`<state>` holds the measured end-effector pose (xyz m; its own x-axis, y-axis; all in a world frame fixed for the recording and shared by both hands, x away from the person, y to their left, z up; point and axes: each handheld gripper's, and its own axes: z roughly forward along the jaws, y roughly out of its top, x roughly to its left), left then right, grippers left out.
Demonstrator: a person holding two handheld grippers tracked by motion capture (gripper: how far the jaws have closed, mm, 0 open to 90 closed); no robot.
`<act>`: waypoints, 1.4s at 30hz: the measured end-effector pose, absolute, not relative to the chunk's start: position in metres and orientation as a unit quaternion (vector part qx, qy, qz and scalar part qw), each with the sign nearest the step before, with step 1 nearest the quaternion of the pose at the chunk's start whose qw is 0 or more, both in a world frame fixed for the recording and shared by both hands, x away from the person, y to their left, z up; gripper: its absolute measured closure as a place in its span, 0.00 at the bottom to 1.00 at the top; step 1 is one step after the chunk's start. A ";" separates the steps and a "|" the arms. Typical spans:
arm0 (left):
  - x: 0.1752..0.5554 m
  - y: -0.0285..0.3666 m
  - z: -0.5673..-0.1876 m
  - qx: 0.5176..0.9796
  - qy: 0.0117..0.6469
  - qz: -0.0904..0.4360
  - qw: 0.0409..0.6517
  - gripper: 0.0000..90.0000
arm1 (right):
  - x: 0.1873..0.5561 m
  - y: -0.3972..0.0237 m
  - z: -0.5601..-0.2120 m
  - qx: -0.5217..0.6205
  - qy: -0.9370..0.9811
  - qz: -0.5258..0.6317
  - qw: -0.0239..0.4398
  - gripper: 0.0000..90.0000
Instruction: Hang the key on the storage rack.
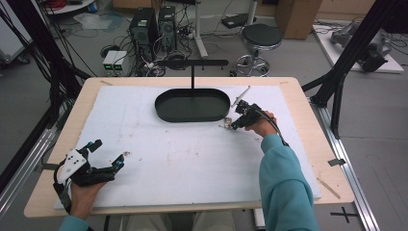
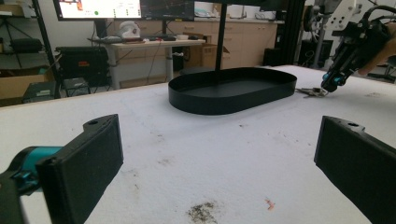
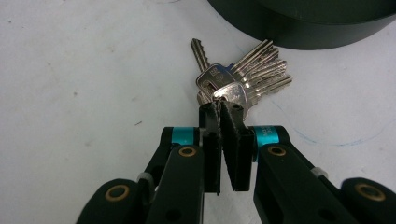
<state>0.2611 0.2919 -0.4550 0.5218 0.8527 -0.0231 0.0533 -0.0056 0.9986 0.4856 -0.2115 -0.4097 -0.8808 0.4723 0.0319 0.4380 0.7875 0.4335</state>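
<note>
keys lie fanned on the white foam mat, just off the black oval tray at its four o'clock. right gripper has its jaws clenched on the bunch's near end. left gripper, down at the mat's eight o'clock corner, stands spread wide with nothing between its pads.

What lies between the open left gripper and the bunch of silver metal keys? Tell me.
Bare white foam board with a few small stains; nothing stands between the left gripper and the bunch of silver metal keys, as the high view shows.
</note>
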 end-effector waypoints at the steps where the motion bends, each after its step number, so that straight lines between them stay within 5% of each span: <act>1: 0.261 0.292 -0.455 0.627 0.361 0.330 0.606 0.02 | 0.486 -0.212 -0.410 0.241 0.945 0.219 0.039 0.96; 23: 0.261 0.292 -0.455 0.627 0.362 0.329 0.606 0.02 | 0.483 -0.214 -0.399 0.257 0.936 0.238 0.043 0.99; 42: 0.261 0.292 -0.455 0.626 0.363 0.330 0.606 0.02 | 0.480 -0.215 -0.325 0.240 0.892 0.375 0.080 0.99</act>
